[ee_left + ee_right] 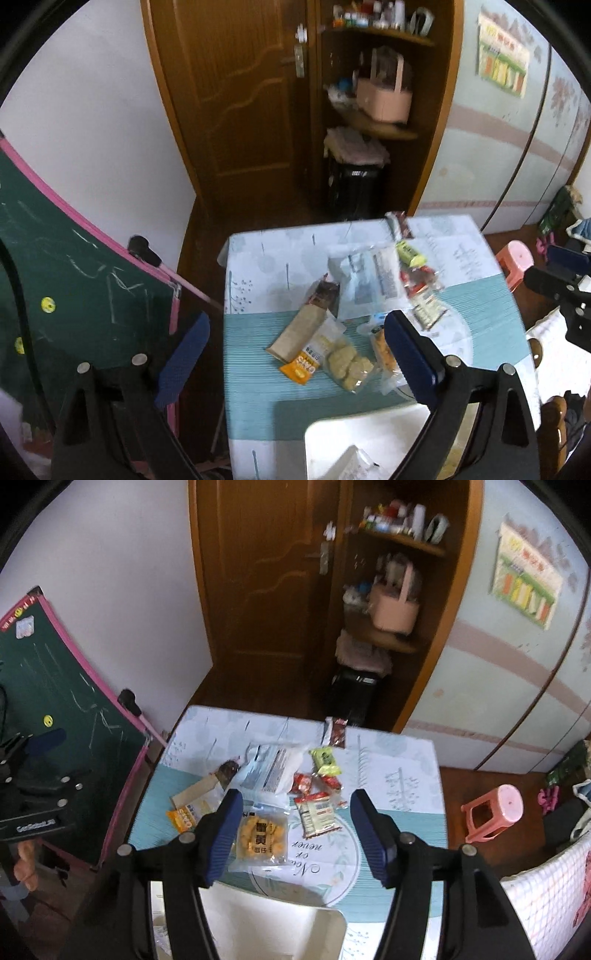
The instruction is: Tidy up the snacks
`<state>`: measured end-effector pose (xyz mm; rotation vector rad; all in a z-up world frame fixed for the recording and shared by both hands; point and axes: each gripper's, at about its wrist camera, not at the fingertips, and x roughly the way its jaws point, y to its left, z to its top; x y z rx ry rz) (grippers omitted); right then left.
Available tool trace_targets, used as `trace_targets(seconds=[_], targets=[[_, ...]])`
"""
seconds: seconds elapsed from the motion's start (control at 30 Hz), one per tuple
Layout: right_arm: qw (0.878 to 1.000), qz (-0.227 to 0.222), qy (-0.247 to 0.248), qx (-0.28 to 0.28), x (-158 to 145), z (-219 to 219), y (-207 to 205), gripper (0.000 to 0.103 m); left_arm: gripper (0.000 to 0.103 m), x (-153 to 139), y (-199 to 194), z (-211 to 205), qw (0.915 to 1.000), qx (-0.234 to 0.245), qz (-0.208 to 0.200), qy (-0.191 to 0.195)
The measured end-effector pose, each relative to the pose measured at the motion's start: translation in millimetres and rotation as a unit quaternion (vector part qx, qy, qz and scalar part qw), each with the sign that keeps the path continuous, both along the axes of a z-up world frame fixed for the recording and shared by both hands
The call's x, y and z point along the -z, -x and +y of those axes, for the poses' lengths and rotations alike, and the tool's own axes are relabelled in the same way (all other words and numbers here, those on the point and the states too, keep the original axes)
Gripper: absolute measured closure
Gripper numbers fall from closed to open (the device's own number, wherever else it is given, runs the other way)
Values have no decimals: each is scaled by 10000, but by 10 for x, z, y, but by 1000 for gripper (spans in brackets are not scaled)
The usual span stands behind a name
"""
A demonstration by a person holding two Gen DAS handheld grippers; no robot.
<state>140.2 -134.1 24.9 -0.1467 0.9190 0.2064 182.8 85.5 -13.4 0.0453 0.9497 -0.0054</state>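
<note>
**Both tongs empty above the snack pile**

Left tongs (pixel 295 354): spread wide, nothing between the pads, hanging over the left edge of the bench (pixel 258 398). Right tongs (pixel 295 834): partly spread, nothing gripped, pads clear of everything.

Snacks sit loose mid-bench, on the patterned cloth:
- yellow biscuit pack (pixel 263 836), nearest, just beside the right tongs' left finger (pixel 221 834)
- pale cookie pack (pixel 347 363), touching the orange packet (pixel 301 367)
- long brown wrapper (pixel 303 328), lying diagonal
- big white bag (pixel 275 771), centre of the pile
- green packet (pixel 325 760) and red packets (pixel 314 786), just right of the bag
- dark sachet (pixel 336 731) at the far edge, apart from the rest

White bin (pixel 369 428) at the near edge, with a white pack (pixel 351 463) inside.
</note>
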Motion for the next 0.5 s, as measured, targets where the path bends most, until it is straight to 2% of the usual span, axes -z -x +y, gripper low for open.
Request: trace_targets(seconds=[0.23,0.33,0.5], targets=[[9970,758,-1,-126,764,84,-469,42,9,859,-501,48,9966,132,789,187],[9929,1155,-101,-246,1129,145,-634,42,13,1229,-633,84,9926,192,1176,223],[9825,1818,-273,-298,1682,248,-832,42,28,1708,-740,133,9847,245,1715,206]])
